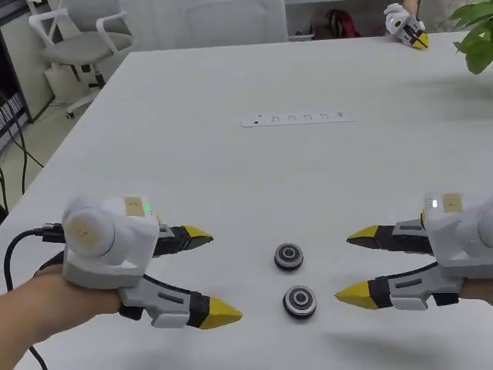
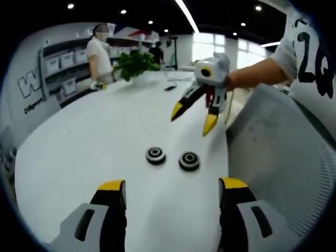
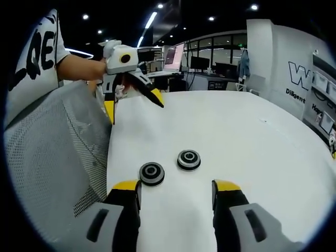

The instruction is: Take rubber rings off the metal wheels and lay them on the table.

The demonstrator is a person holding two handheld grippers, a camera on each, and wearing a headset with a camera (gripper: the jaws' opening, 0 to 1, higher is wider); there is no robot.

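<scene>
Poised, nothing gripped yet.
Left gripper (image 1: 216, 274) jaws spread; far wheel (image 1: 289, 257) and near wheel (image 1: 300, 301) lie close together on the table (image 1: 231, 169); right gripper (image 1: 352, 264) likewise spread. Tugging a rubber ring (image 1: 286, 302) off an unpinned wheel could send it skidding.

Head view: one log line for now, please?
left gripper: open, empty | right gripper: open, empty | black-ringed metal wheels: on white table, between grippers, untouched
</scene>
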